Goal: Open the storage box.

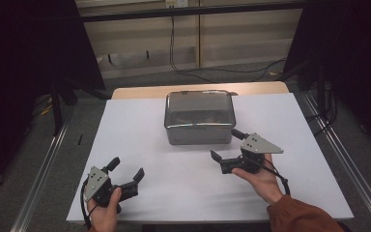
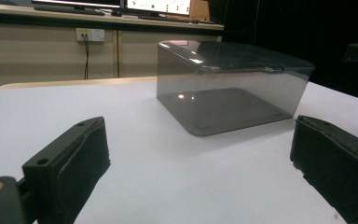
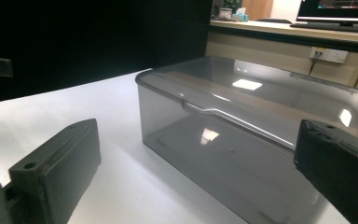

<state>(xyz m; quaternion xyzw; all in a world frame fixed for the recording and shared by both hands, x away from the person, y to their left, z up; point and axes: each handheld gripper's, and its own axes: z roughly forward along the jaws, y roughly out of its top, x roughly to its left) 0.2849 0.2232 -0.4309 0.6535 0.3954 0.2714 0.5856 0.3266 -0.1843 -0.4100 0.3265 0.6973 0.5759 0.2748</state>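
Observation:
A smoky grey see-through box (image 1: pixel 199 118) with a shut lid stands on the white table (image 1: pixel 140 125), toward its far middle. My left gripper (image 1: pixel 126 168) is held near the front left edge, open and empty, well short of the box (image 2: pixel 228 84). My right gripper (image 1: pixel 226 143) hovers just in front of the box's near right corner, open, with nothing between its jaws. The box (image 3: pixel 256 130) looms close in the right gripper view, its lid lip facing the jaws. What lies inside the box is too dim to tell.
The white table top ends at a wooden strip (image 1: pixel 198 90) behind the box. Metal rails (image 1: pixel 43 169) run along both sides on the floor. Cables (image 1: pixel 183 65) hang by the back wall. Bare table lies left and right of the box.

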